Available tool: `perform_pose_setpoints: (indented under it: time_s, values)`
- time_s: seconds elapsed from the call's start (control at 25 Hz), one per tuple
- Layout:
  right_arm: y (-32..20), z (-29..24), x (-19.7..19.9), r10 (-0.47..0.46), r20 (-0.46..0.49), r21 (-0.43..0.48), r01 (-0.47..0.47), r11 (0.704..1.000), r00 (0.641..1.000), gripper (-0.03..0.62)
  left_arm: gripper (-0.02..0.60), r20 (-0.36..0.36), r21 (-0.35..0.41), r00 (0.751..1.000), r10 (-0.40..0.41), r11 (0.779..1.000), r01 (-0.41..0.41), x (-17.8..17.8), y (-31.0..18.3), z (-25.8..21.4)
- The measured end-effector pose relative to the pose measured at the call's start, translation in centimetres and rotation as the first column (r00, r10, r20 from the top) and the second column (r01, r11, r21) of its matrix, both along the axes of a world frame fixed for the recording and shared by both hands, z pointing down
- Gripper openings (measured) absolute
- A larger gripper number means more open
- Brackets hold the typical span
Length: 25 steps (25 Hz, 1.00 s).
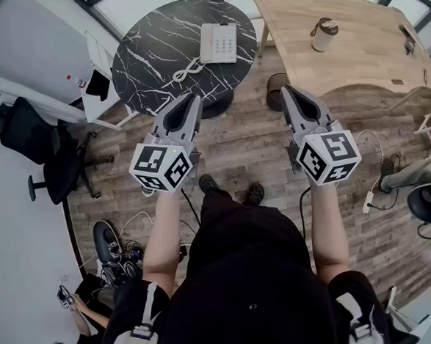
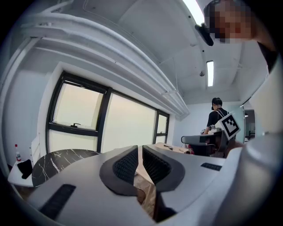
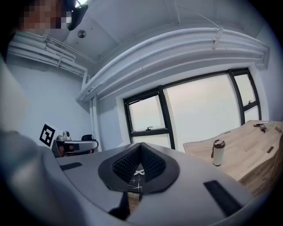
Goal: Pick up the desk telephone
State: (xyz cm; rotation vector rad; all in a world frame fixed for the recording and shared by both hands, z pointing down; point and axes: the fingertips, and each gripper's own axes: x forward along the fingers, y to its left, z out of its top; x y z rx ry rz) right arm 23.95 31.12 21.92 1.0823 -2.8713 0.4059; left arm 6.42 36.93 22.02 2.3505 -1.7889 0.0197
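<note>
Both grippers empty - left gripper (image 1: 193, 100) jaws a sliver apart, right gripper (image 1: 288, 91) ribbed black pads (image 3: 126, 165) pressed together. Slab-shaped white desk telephone (image 1: 218, 43) w/ coiled cord lies ahead of left tip, well apart, on round black white-veined marble table (image 1: 146, 60).

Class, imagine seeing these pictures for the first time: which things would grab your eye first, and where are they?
Two tools, the left tool and right tool, both shut, each with a marker cube, fill the head view's middle. Beyond them a white desk telephone sits on a round black marble table, with a wooden desk to its right.
</note>
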Motion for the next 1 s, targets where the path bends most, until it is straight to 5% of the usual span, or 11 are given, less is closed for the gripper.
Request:
perform_pose_setpoints:
  time_s: [1.0]
  values:
    - [-0.2, 3.8, -0.4, -0.069, -0.021, -0.087, 0.067, 0.994, 0.997, 0.031, 0.023, 0.029, -0.106, 1.000, 0.010, 0.994, -0.007, 0.6, -0.8, 3.0]
